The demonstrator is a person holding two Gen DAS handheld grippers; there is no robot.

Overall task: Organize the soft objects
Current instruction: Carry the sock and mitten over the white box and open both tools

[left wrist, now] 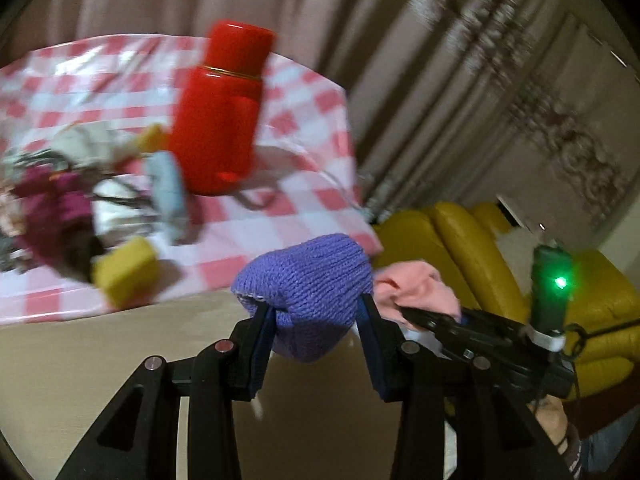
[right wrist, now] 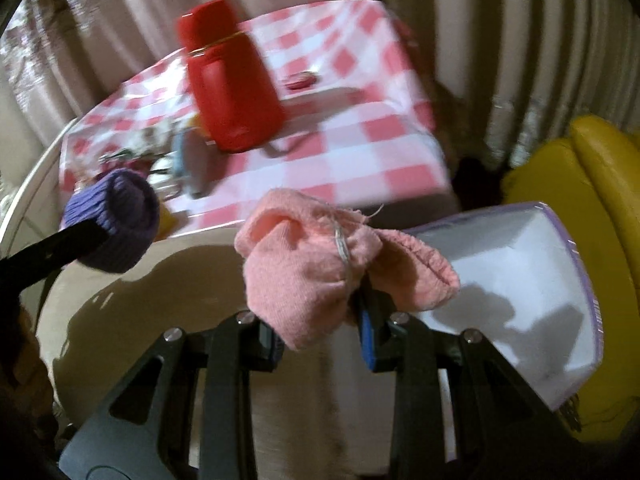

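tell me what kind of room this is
Most likely a home living room. A table under a pink checked tablecloth holds a red thermos flask, a yellow padded armchair stands beside it, and long pleated curtains hang behind.

- I count one purple knitted sock.
- I see one pink fabric sock.
- There is one red plastic thermos flask on the checked cloth.
- I count two yellow sponge blocks, the second one farther back.
- One white open-topped box shows.
- One yellow leather armchair is visible.
- The heap of mixed fabrics is too blurred for me to count.
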